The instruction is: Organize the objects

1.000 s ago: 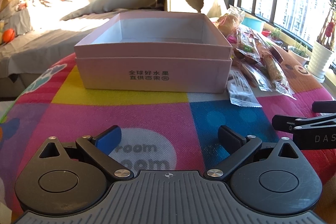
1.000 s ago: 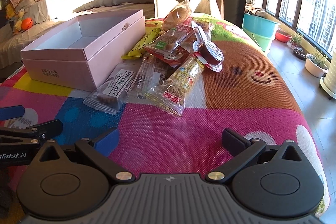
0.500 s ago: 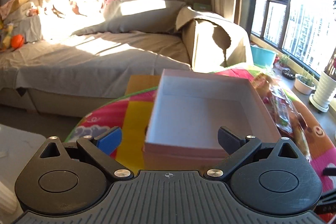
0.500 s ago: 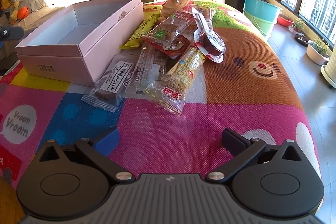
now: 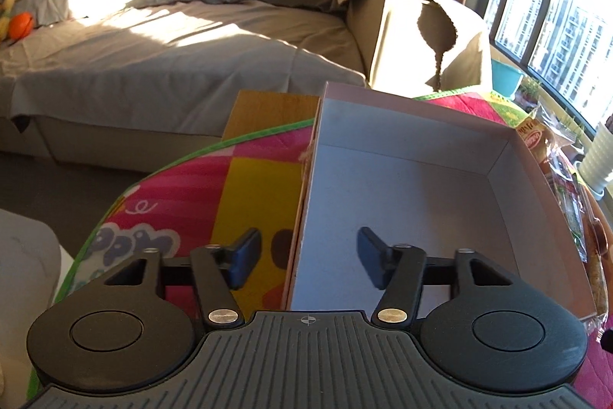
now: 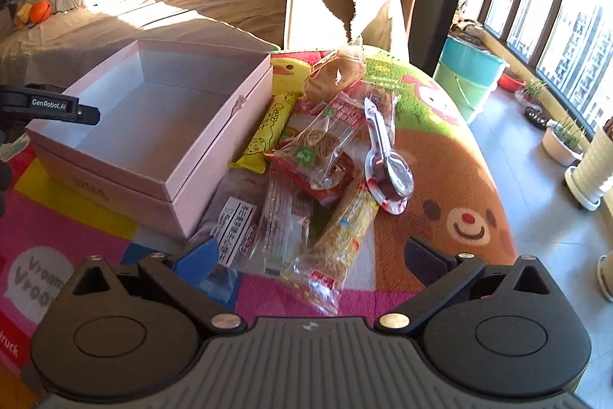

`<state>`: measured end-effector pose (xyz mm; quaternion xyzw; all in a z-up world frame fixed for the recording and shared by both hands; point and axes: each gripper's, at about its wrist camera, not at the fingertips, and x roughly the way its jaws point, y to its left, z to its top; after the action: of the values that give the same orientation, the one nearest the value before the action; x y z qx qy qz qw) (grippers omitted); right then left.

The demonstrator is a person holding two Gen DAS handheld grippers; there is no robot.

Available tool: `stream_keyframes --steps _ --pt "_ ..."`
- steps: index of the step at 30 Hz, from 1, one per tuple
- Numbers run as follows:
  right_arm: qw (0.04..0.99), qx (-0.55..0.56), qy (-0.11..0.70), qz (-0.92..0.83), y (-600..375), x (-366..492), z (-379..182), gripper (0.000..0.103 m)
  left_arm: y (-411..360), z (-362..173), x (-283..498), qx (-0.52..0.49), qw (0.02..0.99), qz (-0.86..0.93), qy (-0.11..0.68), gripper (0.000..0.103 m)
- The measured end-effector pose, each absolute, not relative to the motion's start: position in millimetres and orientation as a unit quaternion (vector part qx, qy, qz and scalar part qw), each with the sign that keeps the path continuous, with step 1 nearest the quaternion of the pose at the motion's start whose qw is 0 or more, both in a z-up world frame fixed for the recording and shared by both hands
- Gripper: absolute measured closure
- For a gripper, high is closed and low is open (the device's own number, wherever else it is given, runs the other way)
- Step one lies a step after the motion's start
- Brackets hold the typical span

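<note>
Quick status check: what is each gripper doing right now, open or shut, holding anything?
Left gripper: open, empty, straddling the pink box's left wall.
Right gripper: open, empty, over the snack packets.

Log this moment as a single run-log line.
left gripper: open, straddling pink box wall | right gripper: open above snack pile | box empty

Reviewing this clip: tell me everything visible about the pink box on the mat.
The pink box is a shallow rectangular cardboard carton, pale pink outside, white inside, open-topped and empty. A seam runs around its outer wall, with small printed text on the front. It sits flat on the colourful play mat. Snack packets lie against its right side. The left tongs are open, straddling its left wall, one finger inside; contact is unclear.
</note>
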<state>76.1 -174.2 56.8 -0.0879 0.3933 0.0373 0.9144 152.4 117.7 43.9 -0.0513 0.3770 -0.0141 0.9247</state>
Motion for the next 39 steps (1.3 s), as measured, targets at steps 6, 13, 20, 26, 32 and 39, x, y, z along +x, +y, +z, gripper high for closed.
stream_keyframes --steps 6,13,20,26,32,39 --pt "0.928 -0.098 0.357 0.045 -159 100 65 0.008 114 36 156 -0.046 0.919 -0.02 0.391 0.058" --pt "0.937 -0.047 0.341 0.06 -171 155 80 0.015 122 35 151 -0.054 0.914 -0.001 0.401 0.084" --pt "0.928 -0.006 0.372 -0.004 -206 249 77 0.015 112 39 137 -0.04 0.919 0.006 0.392 0.085" --pt "0.914 0.028 0.404 -0.033 -197 293 57 0.013 111 40 136 -0.037 0.919 0.005 0.393 0.086" --pt "0.91 -0.013 0.412 -0.04 -174 320 37 0.013 112 40 136 -0.028 0.92 0.005 0.392 0.086" --pt "0.914 -0.024 0.406 -0.009 -176 314 40 0.047 108 39 137 -0.015 0.921 0.011 0.389 0.087"
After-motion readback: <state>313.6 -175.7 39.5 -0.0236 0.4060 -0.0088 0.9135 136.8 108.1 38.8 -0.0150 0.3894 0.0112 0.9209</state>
